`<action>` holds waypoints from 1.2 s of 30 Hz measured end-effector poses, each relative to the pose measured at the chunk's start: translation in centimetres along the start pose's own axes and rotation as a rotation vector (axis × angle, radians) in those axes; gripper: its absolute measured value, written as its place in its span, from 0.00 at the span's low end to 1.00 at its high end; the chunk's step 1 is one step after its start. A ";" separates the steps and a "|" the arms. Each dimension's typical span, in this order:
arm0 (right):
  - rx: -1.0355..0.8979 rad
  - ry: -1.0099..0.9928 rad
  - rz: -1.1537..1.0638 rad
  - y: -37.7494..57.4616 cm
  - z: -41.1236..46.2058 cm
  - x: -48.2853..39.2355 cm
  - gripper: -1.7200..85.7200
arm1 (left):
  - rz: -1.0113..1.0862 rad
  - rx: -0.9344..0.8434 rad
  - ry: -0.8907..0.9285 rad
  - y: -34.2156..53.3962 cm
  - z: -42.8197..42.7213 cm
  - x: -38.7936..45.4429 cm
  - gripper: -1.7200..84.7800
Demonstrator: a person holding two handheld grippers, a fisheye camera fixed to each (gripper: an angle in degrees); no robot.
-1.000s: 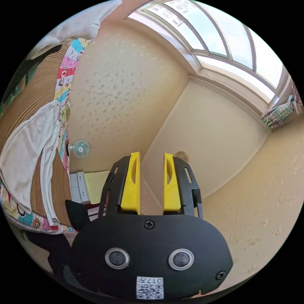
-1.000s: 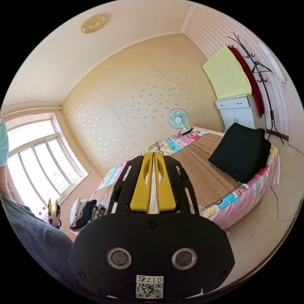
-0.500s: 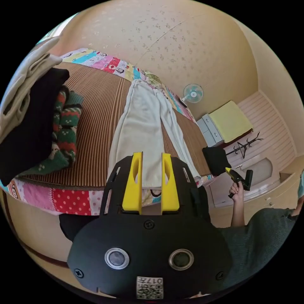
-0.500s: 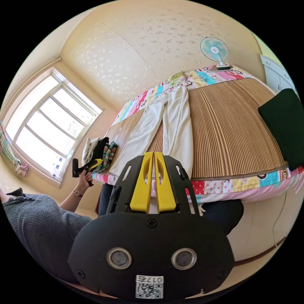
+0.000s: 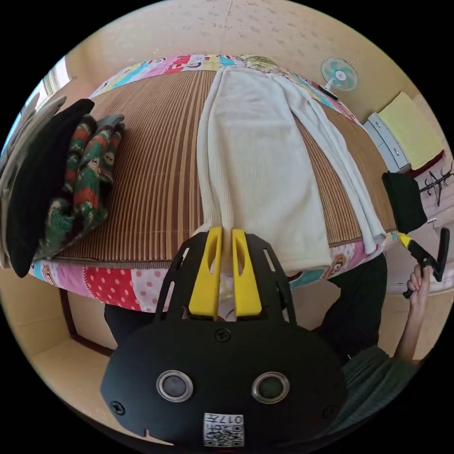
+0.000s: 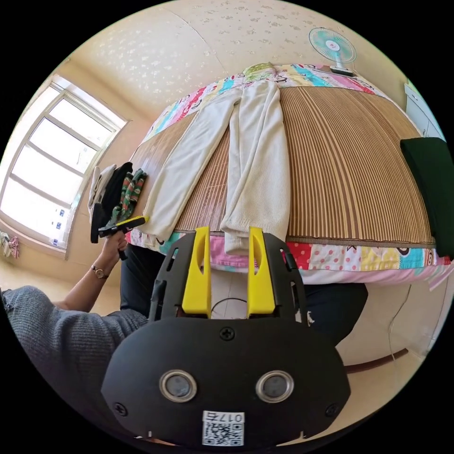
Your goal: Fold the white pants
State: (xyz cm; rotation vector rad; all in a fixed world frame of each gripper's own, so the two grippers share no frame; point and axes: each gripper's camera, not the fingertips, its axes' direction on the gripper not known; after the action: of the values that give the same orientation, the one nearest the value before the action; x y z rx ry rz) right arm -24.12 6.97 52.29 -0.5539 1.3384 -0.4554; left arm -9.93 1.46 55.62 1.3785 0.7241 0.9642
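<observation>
Pants (image 6: pixel 246 156), white, flat on the bed mat (image 6: pixel 350 165), long axis running straight away from both tongs, cuffs at the near edge: left tongs (image 5: pixel 225 236) nearly closed at one cuff, grip unclear, right tongs (image 6: pixel 229 234) wide open, empty, just short of the other; no readable writing.
</observation>
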 end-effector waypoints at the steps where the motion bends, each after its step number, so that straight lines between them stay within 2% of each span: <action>1: -0.005 0.013 -0.003 -0.7 1.0 0.4 0.18 | -0.020 -0.006 0.062 0.1 -0.1 -0.3 0.07; 3: 0.005 0.078 -0.005 -1.5 3.0 1.4 0.20 | -0.041 0.017 0.314 0.9 -0.4 -1.4 0.07; 6: -0.015 0.065 0.007 -1.9 5.5 4.1 0.17 | -0.050 0.053 0.438 2.3 -0.7 -2.2 0.07; 8: 0.003 -0.092 -0.010 -2.2 3.2 4.9 0.11 | -0.038 0.061 0.466 2.9 -1.0 -2.5 0.07; 9: 0.070 -0.264 -0.018 -2.0 0.7 5.8 0.09 | -0.029 0.069 0.491 3.3 -1.4 -2.6 0.07; 13: 0.464 -0.887 0.077 1.4 -7.3 12.6 0.06 | 0.024 0.105 0.655 4.7 -2.0 -3.7 0.07; 15: 0.609 -0.979 0.133 4.0 -8.9 15.9 0.06 | 0.047 0.096 0.686 6.3 -1.8 -4.4 0.07; 16: 0.644 -0.928 0.196 5.7 -9.5 17.8 0.06 | 0.050 0.080 0.660 6.7 -1.6 -4.5 0.07; 17: 0.633 -0.867 0.248 6.4 -9.7 18.7 0.06 | 0.027 0.028 0.560 7.5 -1.0 -4.9 0.07; 18: 0.565 -0.695 0.370 7.6 -9.9 20.2 0.06 | -0.015 -0.037 0.424 8.2 -0.3 -5.4 0.08; 19: 0.463 -0.487 0.451 8.3 -10.1 20.9 0.06 | -0.031 -0.064 0.362 8.6 0.0 -5.6 0.08; 20: 0.410 -0.389 0.472 8.5 -10.2 21.0 0.06 | -0.057 -0.087 0.272 9.5 0.1 -6.2 0.09; 21: 0.331 -0.250 0.482 8.4 -10.3 20.8 0.06 | -0.084 -0.059 0.245 10.3 -0.5 -6.9 0.10; 22: 0.312 -0.206 0.463 8.1 -10.6 19.9 0.06 | -0.098 -0.037 0.252 10.7 -1.0 -7.2 0.10; 24: 0.347 -0.238 0.379 7.0 -11.6 17.5 0.06 | -0.106 0.056 0.343 11.1 -3.1 -8.2 0.11; 27: 0.383 -0.311 0.096 3.3 -12.8 10.2 0.06 | -0.061 0.115 0.512 9.4 -5.2 -8.0 0.14; 30: 0.285 -0.440 -0.173 -1.0 -10.8 2.2 0.05 | 0.009 0.161 0.710 6.4 -6.1 -6.1 0.18; 33: 0.138 -0.541 -0.336 -3.7 -6.4 -4.5 0.06 | 0.051 0.061 0.806 2.5 -4.6 -3.4 0.26; 36: 0.028 -0.546 -0.410 -4.2 -2.8 -9.5 0.06 | 0.108 0.006 0.782 -0.2 -3.0 -1.4 0.24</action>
State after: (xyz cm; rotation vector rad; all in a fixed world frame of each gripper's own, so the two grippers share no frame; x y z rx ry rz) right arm -28.55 9.03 61.86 -0.8636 0.6930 -0.6023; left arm -13.14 1.62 55.00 1.0287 1.2319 1.6147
